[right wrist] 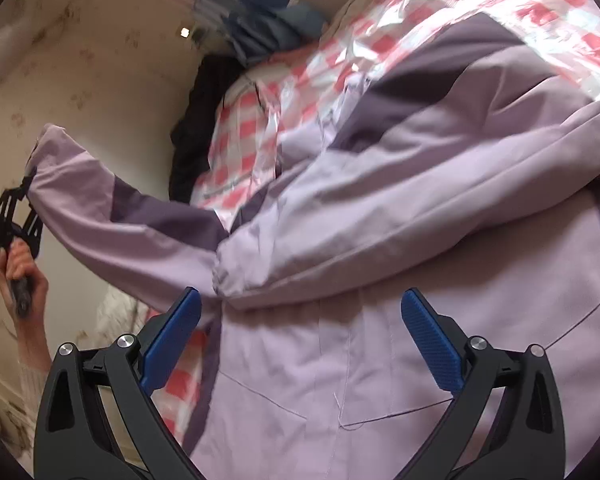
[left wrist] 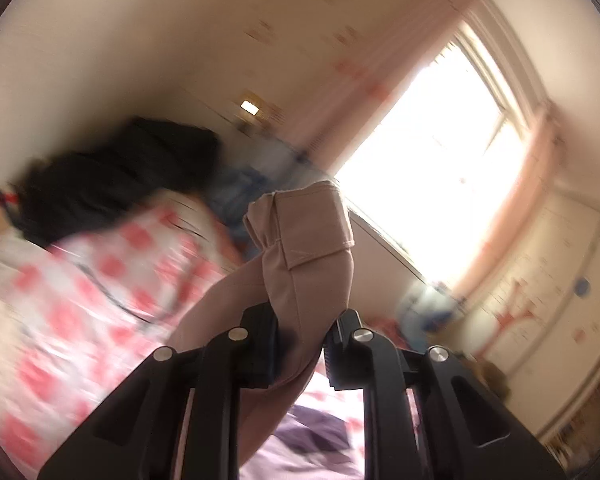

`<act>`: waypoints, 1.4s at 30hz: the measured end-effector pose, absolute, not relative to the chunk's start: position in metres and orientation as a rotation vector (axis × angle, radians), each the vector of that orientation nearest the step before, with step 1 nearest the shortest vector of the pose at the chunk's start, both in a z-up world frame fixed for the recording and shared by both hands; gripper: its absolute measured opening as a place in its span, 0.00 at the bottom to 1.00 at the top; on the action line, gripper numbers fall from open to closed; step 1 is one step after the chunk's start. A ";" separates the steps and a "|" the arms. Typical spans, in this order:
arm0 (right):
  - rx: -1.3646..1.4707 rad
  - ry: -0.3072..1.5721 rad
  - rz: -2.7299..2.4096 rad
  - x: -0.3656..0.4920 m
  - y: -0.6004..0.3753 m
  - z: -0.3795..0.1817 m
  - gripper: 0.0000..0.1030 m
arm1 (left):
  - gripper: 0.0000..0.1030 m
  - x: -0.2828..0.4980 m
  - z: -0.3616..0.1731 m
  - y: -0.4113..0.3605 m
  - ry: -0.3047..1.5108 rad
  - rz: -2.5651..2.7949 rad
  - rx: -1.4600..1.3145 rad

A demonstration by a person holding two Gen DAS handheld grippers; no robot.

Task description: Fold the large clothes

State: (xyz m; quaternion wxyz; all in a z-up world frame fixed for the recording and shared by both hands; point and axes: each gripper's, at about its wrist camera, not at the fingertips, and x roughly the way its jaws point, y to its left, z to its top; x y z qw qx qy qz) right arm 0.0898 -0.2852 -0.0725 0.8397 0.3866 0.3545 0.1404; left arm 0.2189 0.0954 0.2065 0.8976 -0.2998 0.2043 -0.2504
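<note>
A large lilac jacket with darker purple panels lies spread on a bed. One sleeve is lifted off to the left, and my left gripper, held in a person's hand, is shut on its cuff. In the left wrist view that gripper pinches the cuff, which stands up between the fingers; the picture is blurred by motion. My right gripper hovers open just above the jacket's body, its blue pads wide apart with nothing between them. The other sleeve lies folded across the chest.
The bed has a pink-and-white checked cover under clear plastic. Dark clothes and blue clothes are piled at its far end by a wall. A bright window with pink curtains and a decorated cupboard stand behind the bed.
</note>
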 end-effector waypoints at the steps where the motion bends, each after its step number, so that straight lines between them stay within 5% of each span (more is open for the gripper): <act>1: 0.840 0.726 0.291 0.088 -0.294 -0.069 0.94 | 0.18 0.218 0.204 0.072 0.432 -0.561 -0.620; 7: 0.994 0.622 0.251 0.079 -0.347 -0.062 0.94 | 0.17 0.214 0.145 -0.081 0.537 -0.766 -0.525; 18: 1.417 0.502 0.334 0.076 -0.420 -0.101 0.94 | 0.19 0.209 -0.072 -0.260 0.989 -0.837 -0.182; 20: 1.452 0.500 0.361 0.079 -0.425 -0.105 0.94 | 0.24 0.200 -0.071 -0.259 0.994 -0.865 -0.129; 22: 1.464 0.505 0.379 0.083 -0.425 -0.107 0.94 | 0.54 0.192 -0.061 -0.256 1.008 -0.922 -0.060; 25: 1.448 0.529 0.391 0.088 -0.421 -0.109 0.94 | 0.80 0.168 -0.041 -0.247 0.956 -0.938 0.044; 34: 1.228 0.610 0.313 0.109 -0.400 -0.106 0.94 | 0.93 0.137 0.003 -0.099 0.779 -0.604 -0.059; 36: 1.142 0.588 0.302 0.112 -0.394 -0.104 0.88 | 0.93 0.149 -0.005 -0.056 0.794 -0.522 -0.200; 38: 1.084 0.596 0.283 0.117 -0.390 -0.099 0.62 | 0.93 0.159 -0.017 -0.014 0.802 -0.457 -0.360; 41: 0.870 0.563 0.259 0.125 -0.374 -0.059 0.35 | 0.93 0.176 -0.033 0.025 0.810 -0.389 -0.452; 42: 0.819 0.543 0.265 0.125 -0.368 -0.044 0.34 | 0.93 0.179 -0.035 0.038 0.787 -0.364 -0.470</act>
